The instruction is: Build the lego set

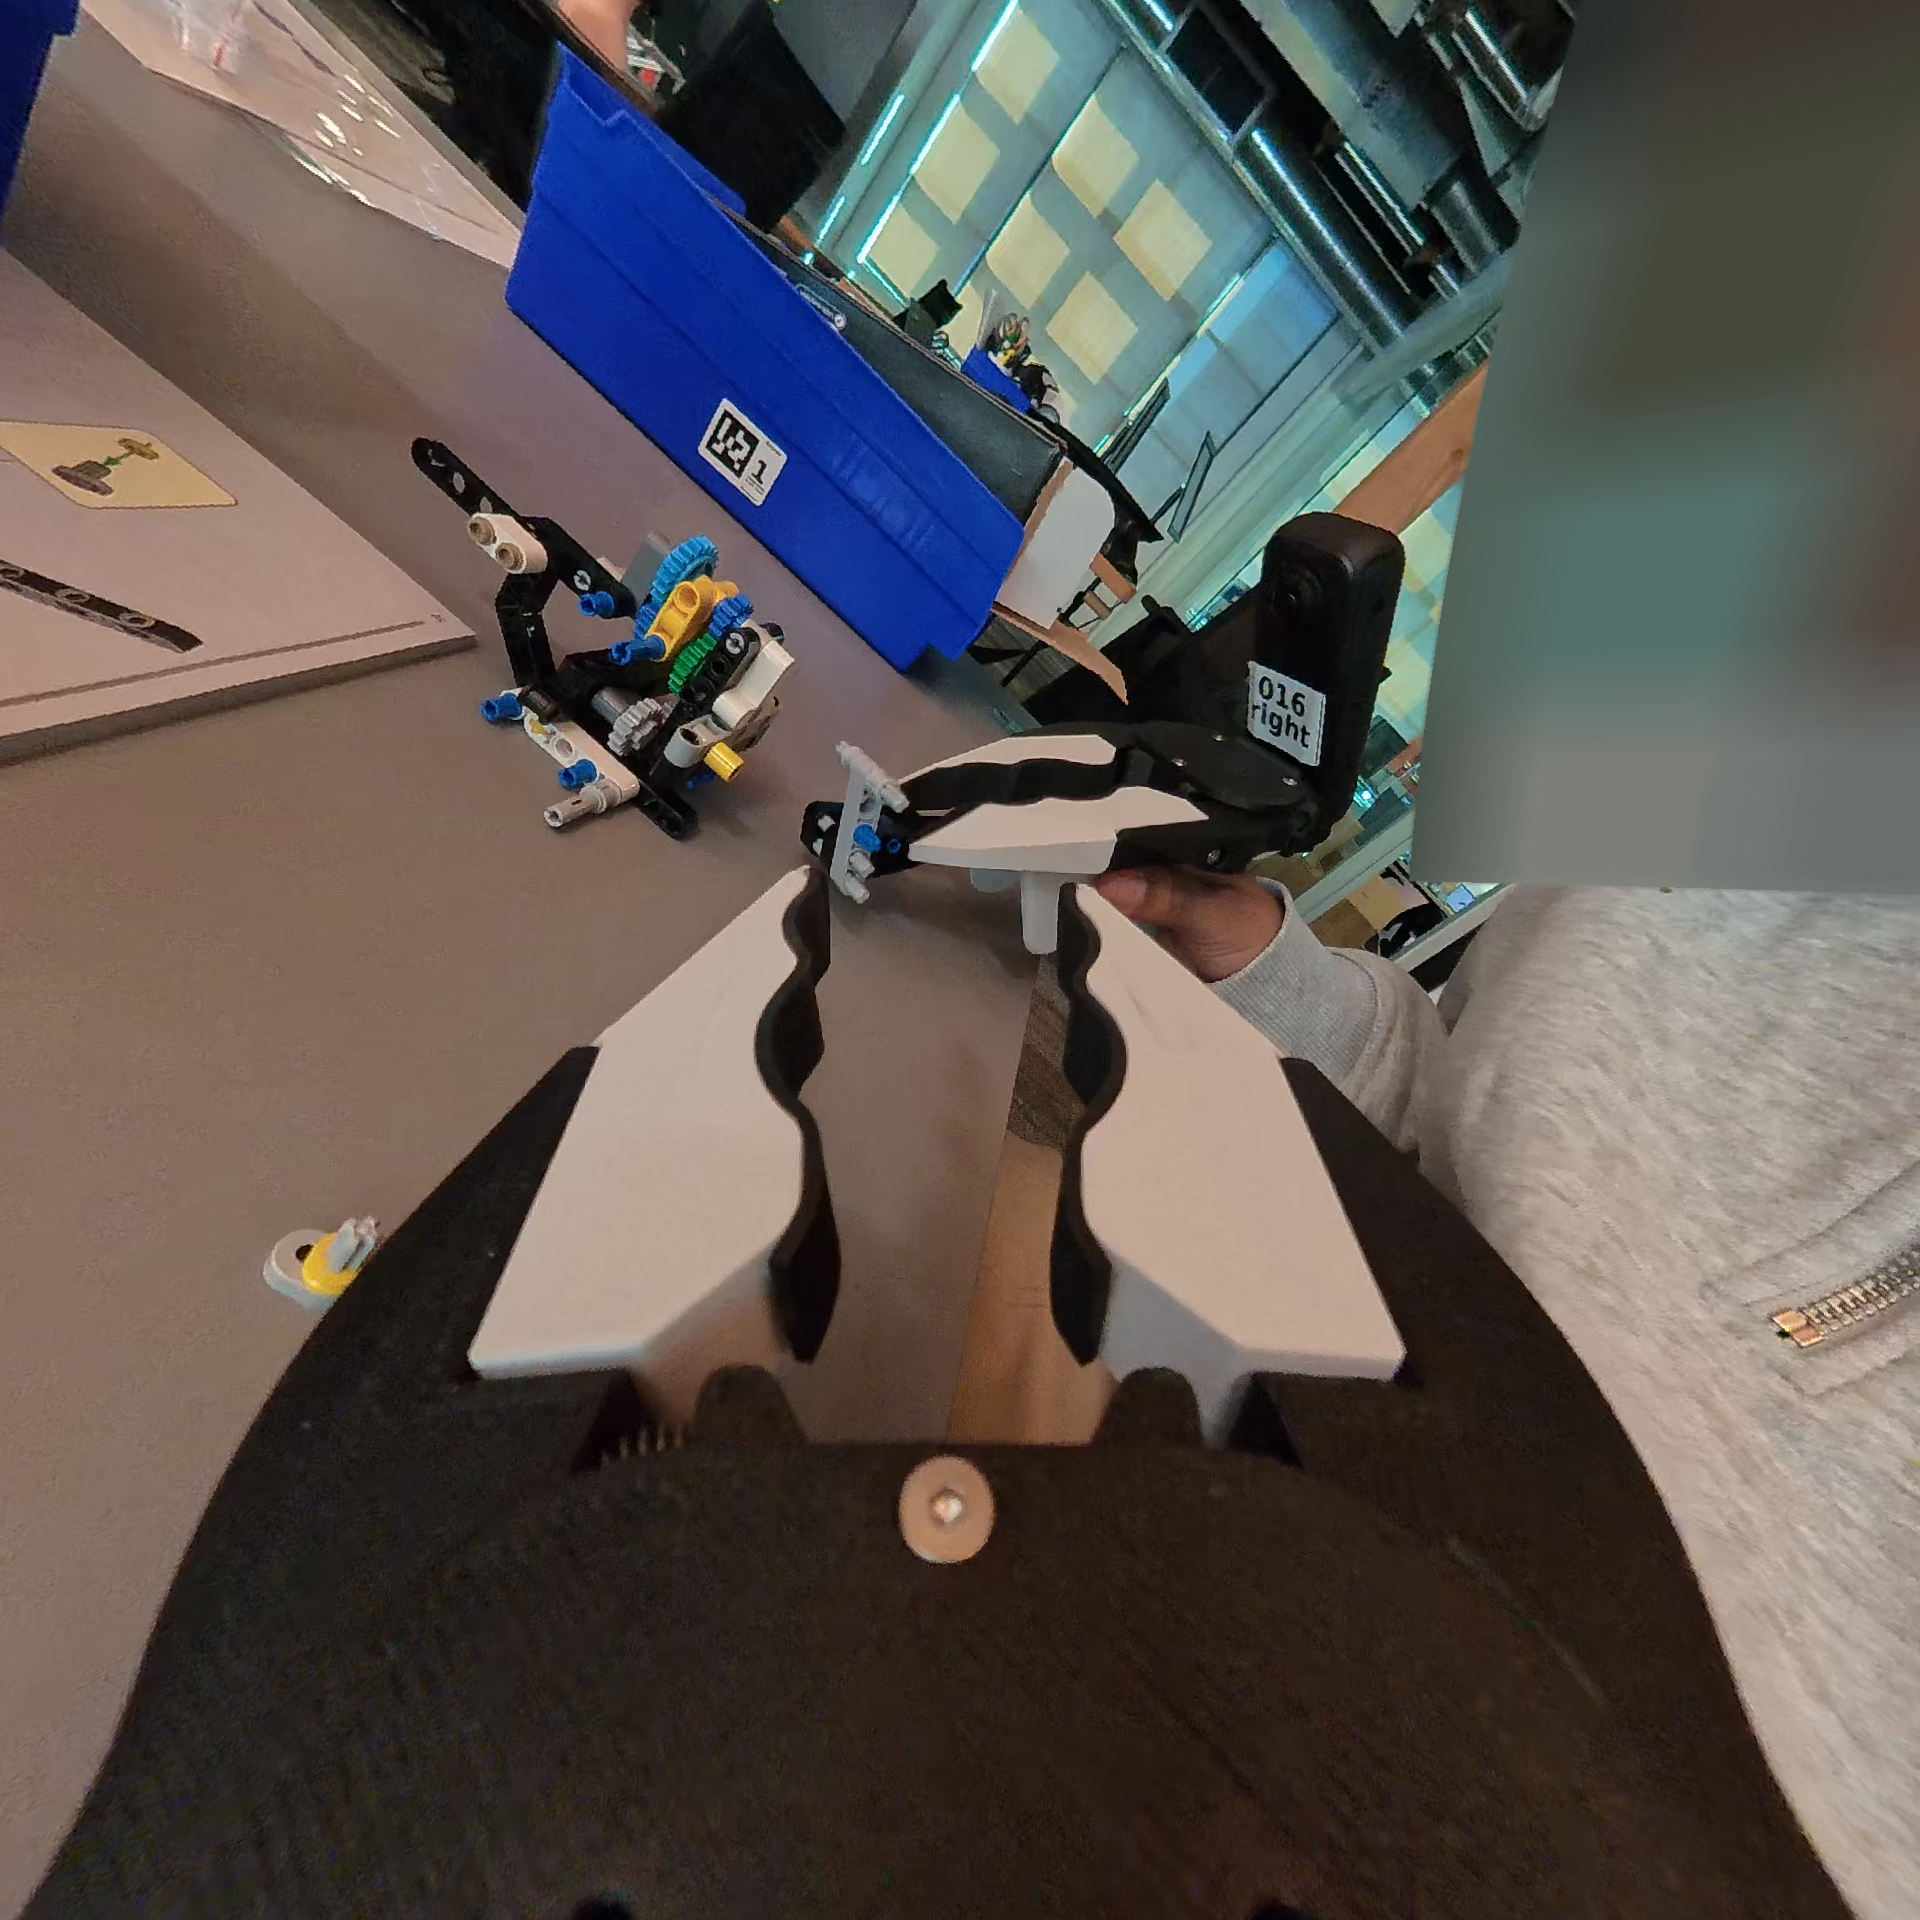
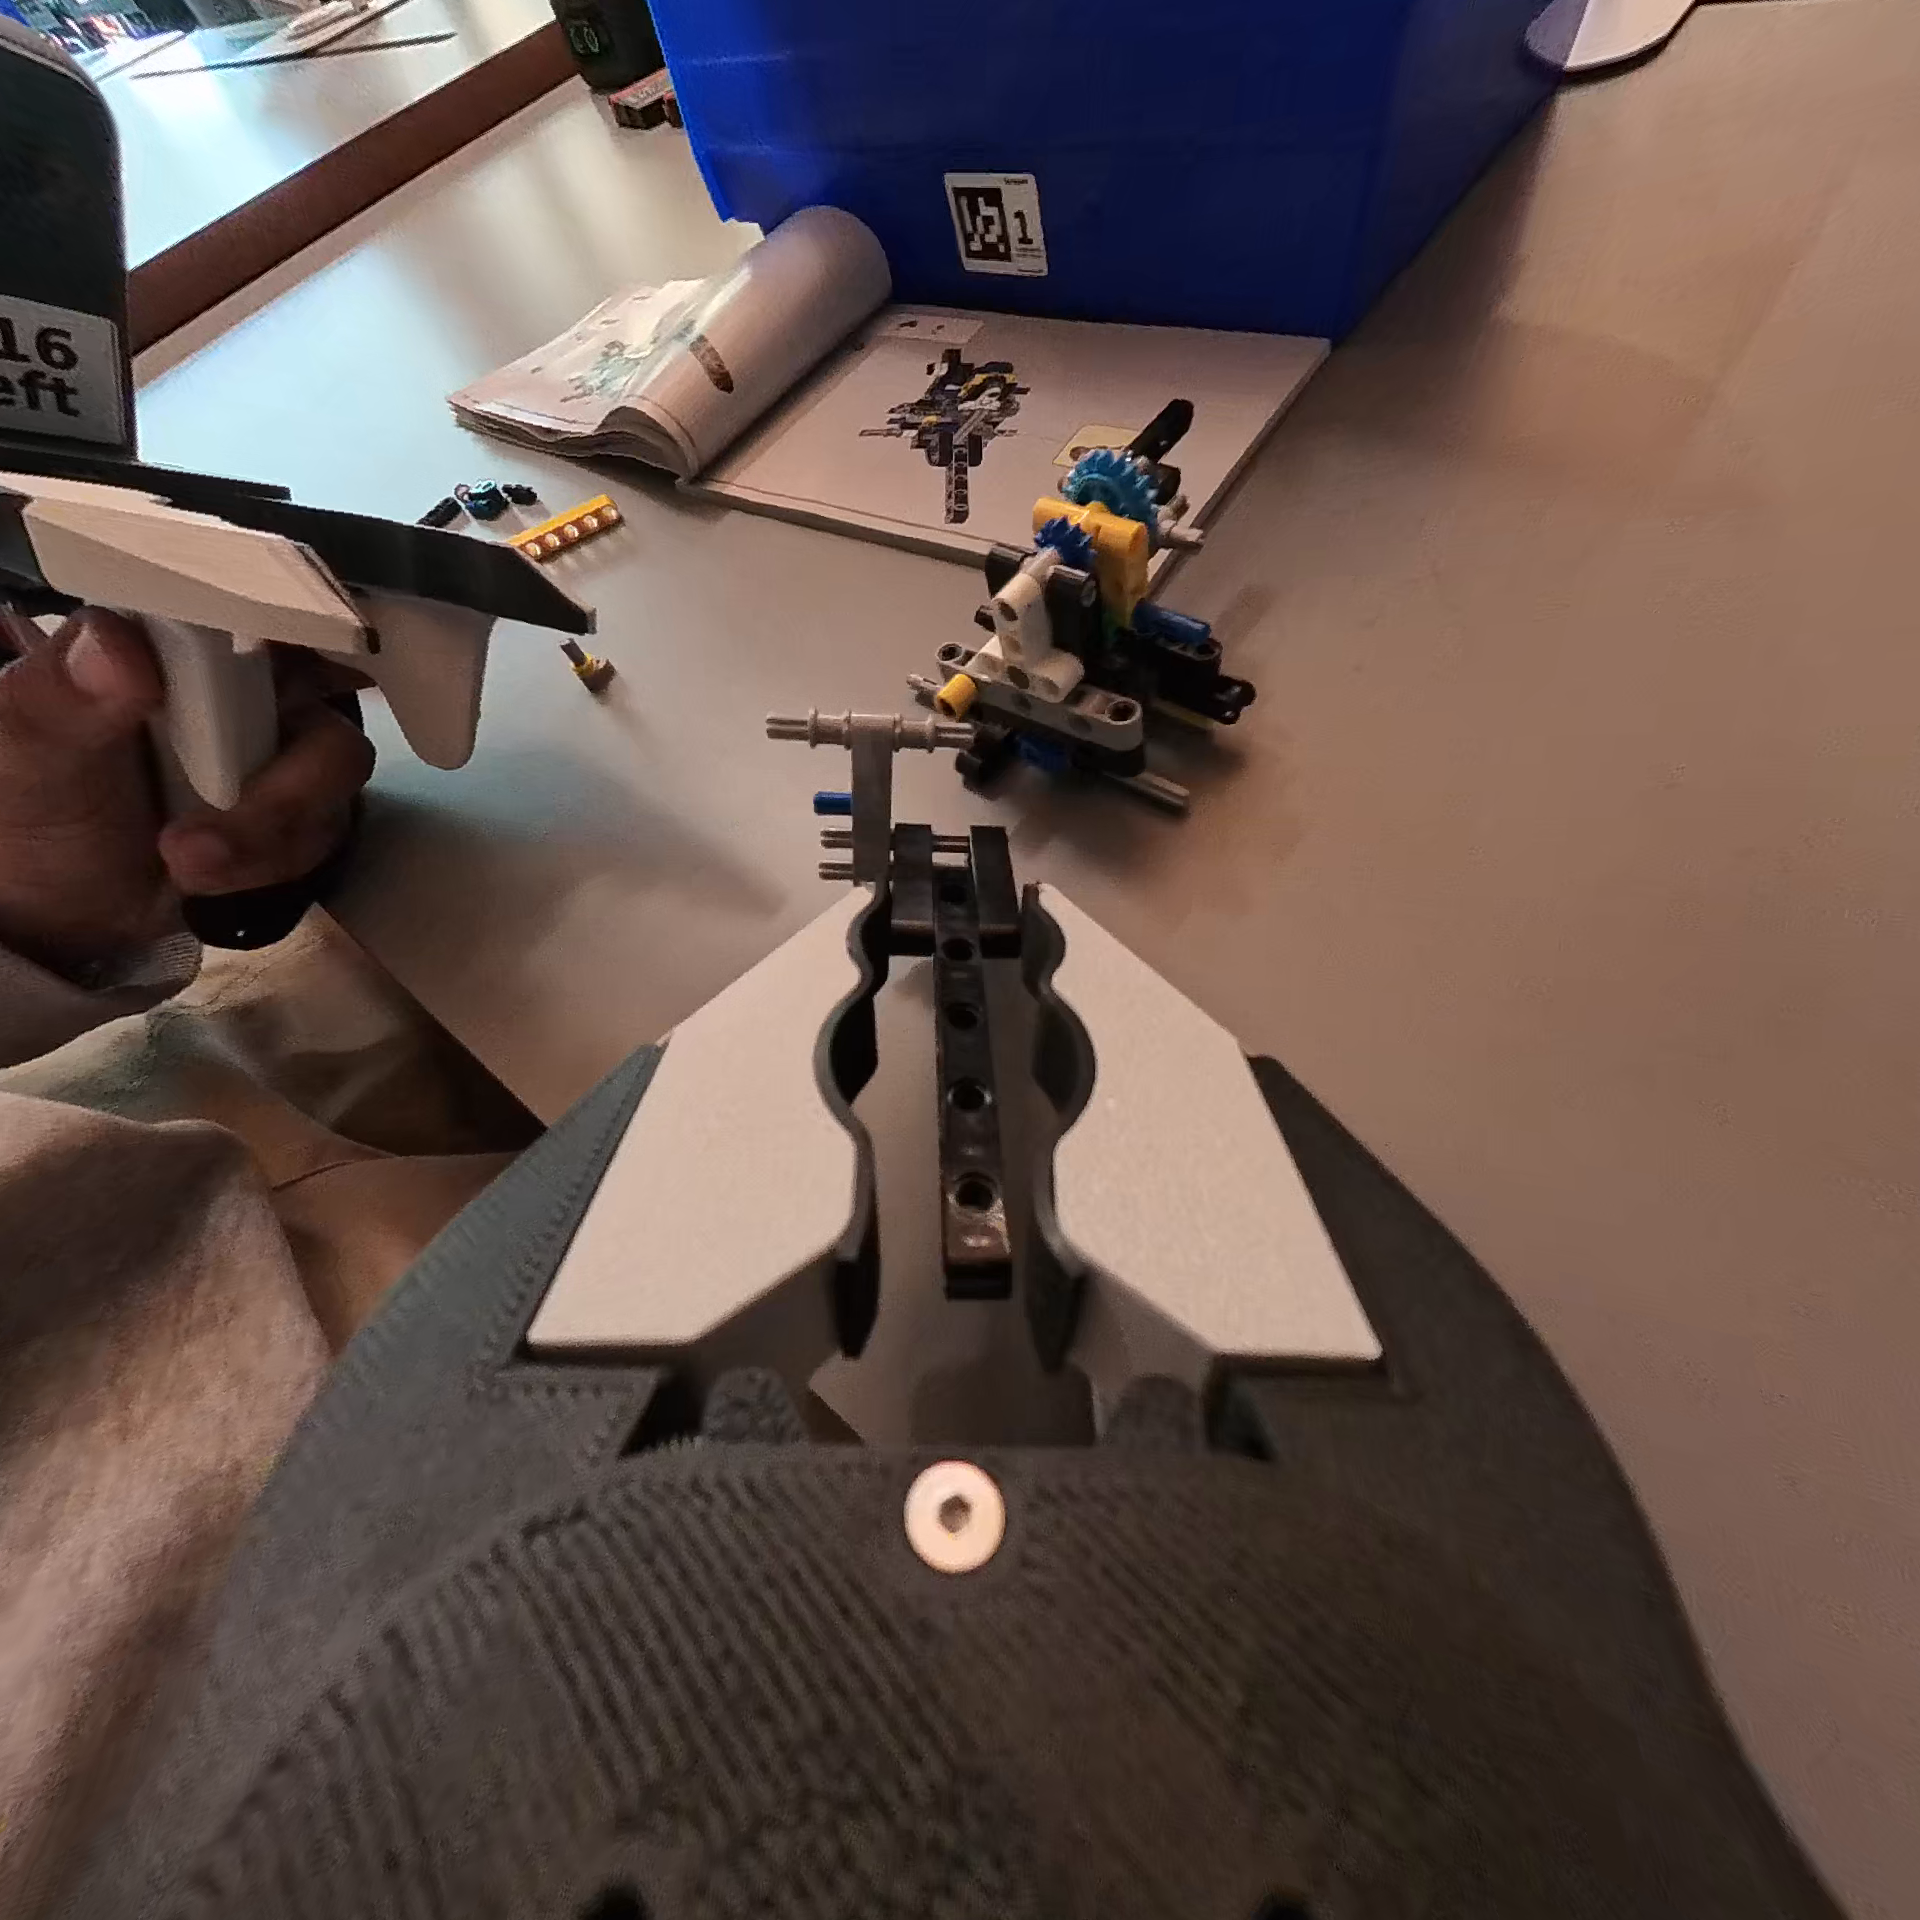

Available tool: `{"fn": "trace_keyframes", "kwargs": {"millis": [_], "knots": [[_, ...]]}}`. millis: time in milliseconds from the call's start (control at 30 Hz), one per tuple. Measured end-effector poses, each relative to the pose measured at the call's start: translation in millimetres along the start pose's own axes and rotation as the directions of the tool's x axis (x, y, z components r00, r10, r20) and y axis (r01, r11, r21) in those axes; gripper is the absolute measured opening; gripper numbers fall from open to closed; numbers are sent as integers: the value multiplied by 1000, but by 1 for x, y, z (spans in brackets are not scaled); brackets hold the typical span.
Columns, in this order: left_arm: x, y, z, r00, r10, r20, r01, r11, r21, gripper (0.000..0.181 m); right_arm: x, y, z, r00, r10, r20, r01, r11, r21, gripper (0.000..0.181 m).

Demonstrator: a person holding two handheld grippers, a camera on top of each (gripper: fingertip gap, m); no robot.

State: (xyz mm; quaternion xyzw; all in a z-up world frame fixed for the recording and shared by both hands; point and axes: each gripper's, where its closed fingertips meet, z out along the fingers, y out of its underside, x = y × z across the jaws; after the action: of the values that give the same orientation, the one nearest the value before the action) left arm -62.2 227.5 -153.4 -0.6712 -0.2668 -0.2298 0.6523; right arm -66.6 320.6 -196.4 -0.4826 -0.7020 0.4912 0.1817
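Observation:
My right gripper (image 2: 951, 904) is shut on a black holed beam (image 2: 966, 1091) that runs back between its fingers. A grey T-shaped piece (image 2: 873, 748) with a blue pin is fixed to the beam's front end. The sub-assembly is held above the table, just short of the partly built Lego model (image 2: 1081, 644), which has blue gears and yellow, white and black parts. My left gripper (image 1: 940, 904) is open and empty, its tips close below the right gripper (image 1: 883, 821) and the grey piece (image 1: 862, 821). The model (image 1: 634, 675) stands beyond them.
A blue bin (image 2: 1143, 135) stands behind the open instruction booklet (image 2: 1039, 436). A yellow holed beam (image 2: 566, 535), small dark pieces (image 2: 478, 499) and a small pin (image 2: 587, 665) lie on the table. A grey and yellow piece (image 1: 317, 1257) lies near my left gripper. A person in a grey sweater (image 1: 1662, 1247) holds the grippers. My right fingertips sit around 11 cm from my left ones.

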Motion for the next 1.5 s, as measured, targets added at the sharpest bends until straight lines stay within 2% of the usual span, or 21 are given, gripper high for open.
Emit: {"fn": "trace_keyframes", "kwargs": {"millis": [167,367,467,567,667,733,833,867,933,1033,1167,1267,1400,1500], "knots": [[0,0,0,1000,9,4,-9,1000,1,40,-14,-4,3,999,-30,25,29,999,16,24],[12,2,-1,996,79,-34,-79,997,5,44,-50,-32,-10,970,-233,65,217,957,192,24],[22,5,-1,987,150,-65,-150,989,5,46,-65,-45,-20,925,-378,23,356,889,289,24],[27,8,-1,980,184,-77,-185,983,-1,49,-77,-53,-29,853,-518,-69,508,789,346,24],[27,8,-1,979,187,-77,-187,982,2,49,-79,-55,-31,761,-620,-190,644,689,332,23],[27,8,-1,979,191,-77,-191,982,4,49,-79,-54,-30,731,-646,-220,680,663,312,23],[27,10,0,978,199,-68,-199,980,-3,47,-78,-53,-29,729,-648,-218,682,666,302,23],[22,10,2,981,193,-33,-194,981,-13,33,-74,-53,-28,735,-639,-229,678,677,286,23],[18,16,11,981,192,-5,-192,979,-67,30,-65,-47,-22,746,-626,-229,666,710,228,23],[-2,18,18,980,156,127,-144,984,-102,27,-48,-32,-8,774,-593,-221,625,773,113,24],[-8,11,15,989,74,125,-67,996,-60,31,-28,-13,2,804,-555,-211,567,824,-8,24],[-4,11,15,992,72,100,-66,996,-58,37,-19,-5,5,832,-516,-201,517,854,-52,24],[-1,36,28,986,141,84,-118,965,-233,45,-20,0,8,860,-481,-172,478,876,-60,24],[-10,57,36,958,245,147,-173,907,-385,55,-19,3,10,867,-469,-165,464,883,-70,24]]}}
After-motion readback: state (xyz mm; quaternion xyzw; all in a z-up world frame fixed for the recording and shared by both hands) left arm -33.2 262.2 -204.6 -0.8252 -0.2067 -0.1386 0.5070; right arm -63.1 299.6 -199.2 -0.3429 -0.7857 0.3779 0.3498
